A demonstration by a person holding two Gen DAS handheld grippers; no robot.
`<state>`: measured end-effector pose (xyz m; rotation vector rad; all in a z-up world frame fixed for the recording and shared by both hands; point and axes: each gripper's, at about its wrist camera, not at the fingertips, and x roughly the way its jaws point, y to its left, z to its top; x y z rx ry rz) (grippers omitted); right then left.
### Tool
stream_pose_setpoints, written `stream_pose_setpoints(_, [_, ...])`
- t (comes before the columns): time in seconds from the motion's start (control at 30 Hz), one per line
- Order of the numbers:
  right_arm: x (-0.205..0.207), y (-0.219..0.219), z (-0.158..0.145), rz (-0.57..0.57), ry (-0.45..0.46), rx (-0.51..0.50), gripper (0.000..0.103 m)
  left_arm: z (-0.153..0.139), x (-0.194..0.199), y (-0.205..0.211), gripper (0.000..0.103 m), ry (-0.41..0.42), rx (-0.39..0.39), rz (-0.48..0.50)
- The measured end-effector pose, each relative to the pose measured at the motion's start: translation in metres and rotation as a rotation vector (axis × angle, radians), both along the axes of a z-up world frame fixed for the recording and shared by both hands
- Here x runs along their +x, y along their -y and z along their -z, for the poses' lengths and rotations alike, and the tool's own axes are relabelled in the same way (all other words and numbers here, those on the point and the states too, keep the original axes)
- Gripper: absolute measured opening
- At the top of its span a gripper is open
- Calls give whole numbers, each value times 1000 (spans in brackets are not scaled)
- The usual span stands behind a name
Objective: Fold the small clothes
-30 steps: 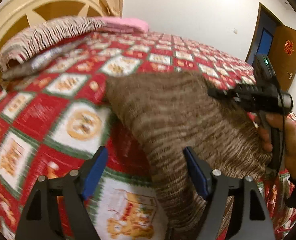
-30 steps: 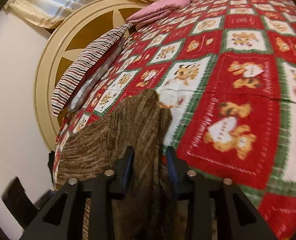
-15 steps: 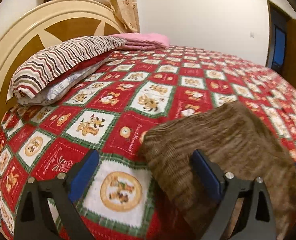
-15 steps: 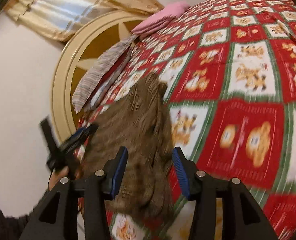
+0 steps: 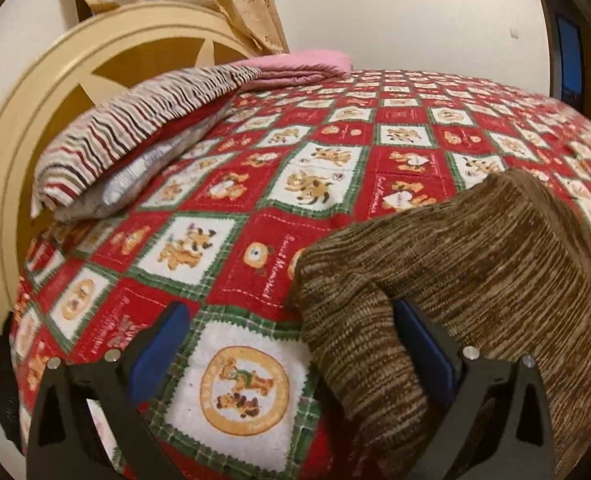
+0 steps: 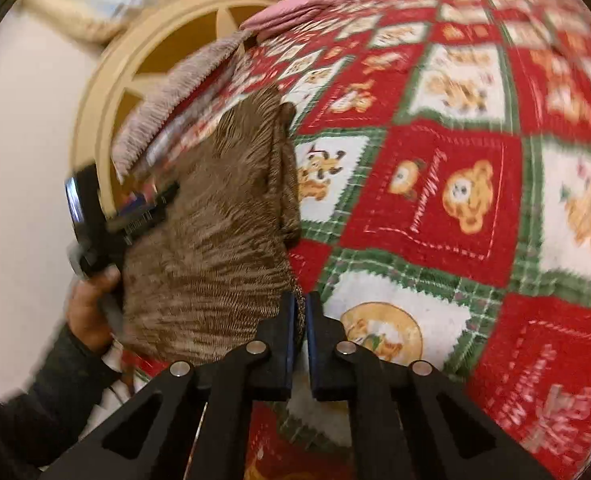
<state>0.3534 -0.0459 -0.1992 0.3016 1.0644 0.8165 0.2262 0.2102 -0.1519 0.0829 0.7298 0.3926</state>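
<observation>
Brown ribbed knit, a small garment [image 5: 475, 280], lies on the near edge of the bed [image 5: 335, 152], over the red checked quilt, and we read the step as taking hold of its corners to start a fold.

Going from left to right: the left hand-held gripper [image 5: 291, 344] stands as wide open as it gets, pads pressing on nothing. A narrow near end of the garment lies between its fingers, against the right one. The jaws have just been opening. Further right, the right hand-held gripper [image 6: 300, 320] is pinched shut on the garment's near right edge, its jaws having just closed on the cloth.

Next, we judge, the left one must close on the knit in front of it, so both near corners can be lifted together and carried toward the far end; the loose knit will sag if only one side is gripped.

Against a second ago, the garment is flatter on the quilt and no longer draped up high. The right gripper was then apart around the cloth, and the left view now takes in the headboard [image 5: 23, 128] and striped pillow [image 5: 135, 132] more fully.
</observation>
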Motion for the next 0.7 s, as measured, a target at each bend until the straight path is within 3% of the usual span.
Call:
stream_pose_setpoints(0.13, [-11, -1, -11, 7, 55, -22, 7, -14, -33, 2, 103, 46, -72, -4])
stream_pose_setpoints(0.17, [-18, -3, -21, 17, 95, -52, 13, -16, -47, 5, 103, 58, -81, 1])
stream_pose_setpoints(0.27, [-29, -14, -51, 42, 233, -90, 47, -18, -69, 16, 103, 78, -84, 25])
stream_pose_setpoints(0.3, [-31, -22, -64, 27, 285, -60, 50, -17, -72, 19, 103, 76, -90, 34])
stream_pose_setpoints(0.4, [-28, -53, -82, -81, 338, 10, 50, -6, -72, 24, 103, 34, -82, 45])
stream_pose_setpoints(0.47, [-13, -74, -76, -136, 274, 51, 50, 0, -70, 24, 103, 16, -75, 37])
stream_pose_setpoints(0.57, [17, -89, -45, -67, 171, -84, 49, 5, -73, 17, 103, 24, -117, 43])
stream_pose_setpoints(0.7, [22, -81, -33, -31, 171, -40, 48, 11, -79, 10, 103, 60, -183, 58])
